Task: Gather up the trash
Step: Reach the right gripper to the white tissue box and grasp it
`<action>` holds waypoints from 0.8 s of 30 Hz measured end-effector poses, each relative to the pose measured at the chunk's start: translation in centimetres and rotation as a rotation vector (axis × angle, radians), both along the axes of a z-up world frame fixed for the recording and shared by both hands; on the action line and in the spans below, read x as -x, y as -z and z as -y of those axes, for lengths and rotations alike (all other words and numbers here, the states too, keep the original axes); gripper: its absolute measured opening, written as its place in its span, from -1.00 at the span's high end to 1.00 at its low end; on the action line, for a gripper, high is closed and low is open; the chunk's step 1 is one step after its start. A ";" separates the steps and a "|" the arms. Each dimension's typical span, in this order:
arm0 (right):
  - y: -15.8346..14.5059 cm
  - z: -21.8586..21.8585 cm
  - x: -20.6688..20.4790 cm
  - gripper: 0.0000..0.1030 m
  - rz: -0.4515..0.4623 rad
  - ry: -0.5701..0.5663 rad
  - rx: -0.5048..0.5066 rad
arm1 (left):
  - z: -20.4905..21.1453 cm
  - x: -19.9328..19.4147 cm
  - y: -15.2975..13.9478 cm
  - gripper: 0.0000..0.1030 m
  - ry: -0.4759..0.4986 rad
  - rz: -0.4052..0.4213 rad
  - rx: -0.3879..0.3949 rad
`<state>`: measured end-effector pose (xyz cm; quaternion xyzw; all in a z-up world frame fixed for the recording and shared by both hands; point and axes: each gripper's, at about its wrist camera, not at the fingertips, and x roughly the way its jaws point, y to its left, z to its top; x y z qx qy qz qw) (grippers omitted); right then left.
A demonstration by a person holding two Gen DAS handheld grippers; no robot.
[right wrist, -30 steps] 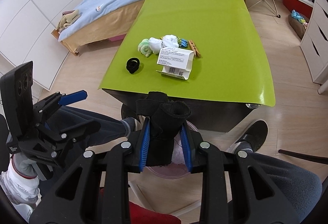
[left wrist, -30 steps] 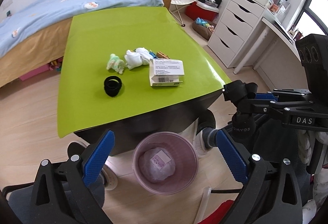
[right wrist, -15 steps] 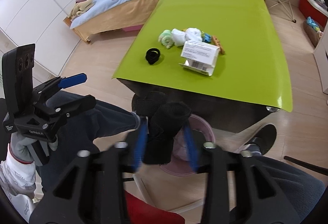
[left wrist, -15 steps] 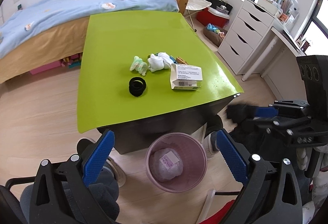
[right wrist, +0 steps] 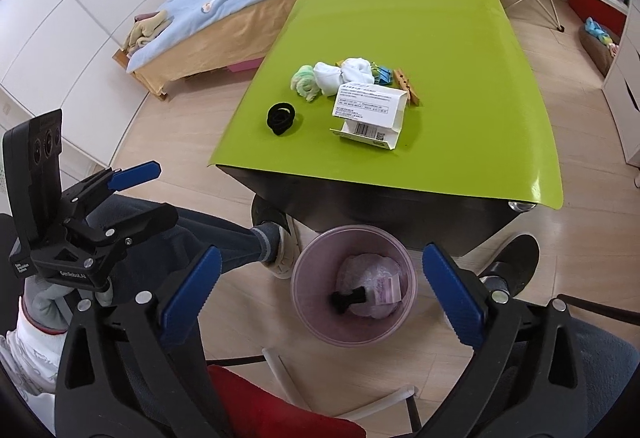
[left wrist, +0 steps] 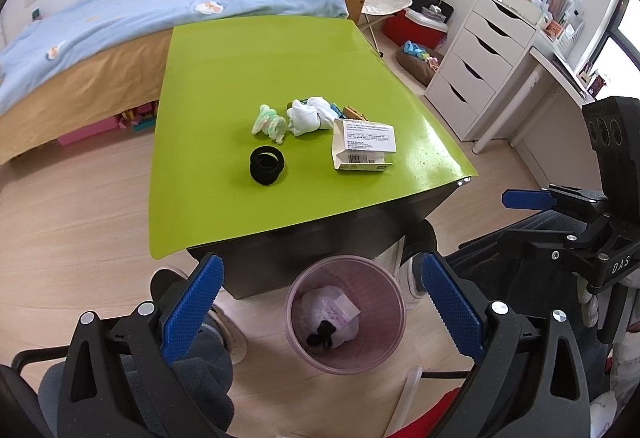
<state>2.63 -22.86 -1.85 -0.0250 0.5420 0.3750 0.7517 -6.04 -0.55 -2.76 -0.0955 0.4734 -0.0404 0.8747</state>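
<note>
The black sock lies inside the pink wastebasket on the floor; the right gripper, fingers just spread wide and empty, hangs above it. The left gripper is open too.

Green table top sat ahead of the tongs, carrying a black hair-tie bundle nearest its front edge, a pale green sock ball and white sock ball just beyond, and an open white carton to their right with clothespegs behind it. Wood floor carried the table, plus a pink wastebasket directly below the tongs, against the table's front.
</note>
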 end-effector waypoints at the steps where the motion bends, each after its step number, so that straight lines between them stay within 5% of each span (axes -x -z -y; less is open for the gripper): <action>1: 0.0 0.1 0.0 -0.93 -0.001 0.002 -0.002 | 0.0 0.0 0.0 -0.86 0.000 0.000 0.000; 18: -0.7 -1.6 -4.6 -0.93 -0.018 0.068 -0.005 | -0.7 -2.7 0.3 -0.86 -0.008 0.010 -0.024; 24: -0.2 -4.3 -8.0 -0.93 -0.021 0.080 0.062 | -1.3 -3.9 0.7 -0.86 -0.014 0.005 -0.033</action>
